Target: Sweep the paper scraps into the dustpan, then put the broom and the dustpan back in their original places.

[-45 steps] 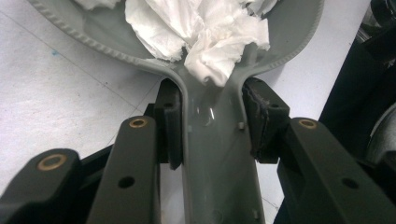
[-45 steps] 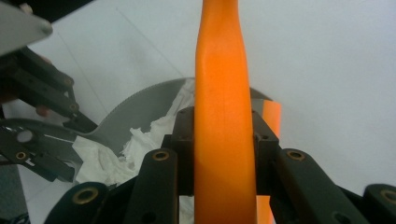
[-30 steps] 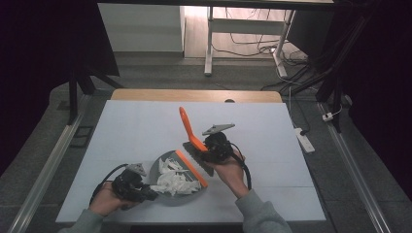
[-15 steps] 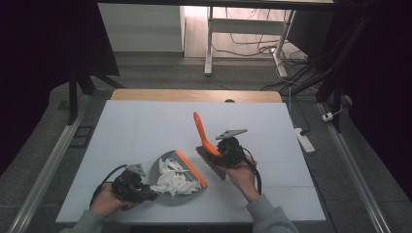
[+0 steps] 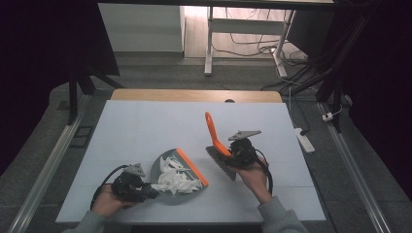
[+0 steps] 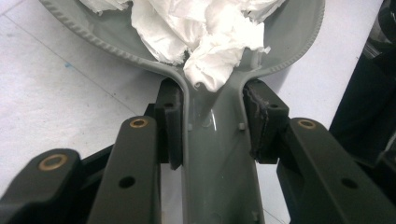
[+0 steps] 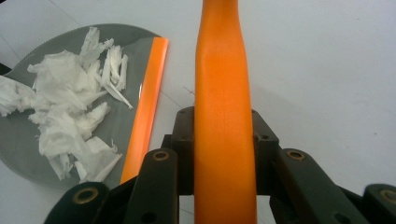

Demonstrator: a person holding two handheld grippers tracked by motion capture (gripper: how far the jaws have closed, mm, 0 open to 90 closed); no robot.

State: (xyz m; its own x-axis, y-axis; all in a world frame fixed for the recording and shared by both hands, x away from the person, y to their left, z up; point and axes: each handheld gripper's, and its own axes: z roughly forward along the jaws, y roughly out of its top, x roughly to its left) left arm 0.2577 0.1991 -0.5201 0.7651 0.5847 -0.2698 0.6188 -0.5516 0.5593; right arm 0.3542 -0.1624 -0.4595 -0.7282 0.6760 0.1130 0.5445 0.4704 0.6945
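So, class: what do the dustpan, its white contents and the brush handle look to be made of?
Dustpan: grey moulded plastic, probably; slight sheen, ribbed rim. Contents: torn tissue or paper; matte, crumpled, ragged edges. Brush handle: smooth orange plastic, likely, with a soft gloss.

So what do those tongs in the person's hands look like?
Both tongs, the left and the right, are black, each with two chunky jaws dotted with brass-coloured rivets. A grey three-cornered plate sits on top of each, and a black cable loops behind. The person wears grey sleeves.
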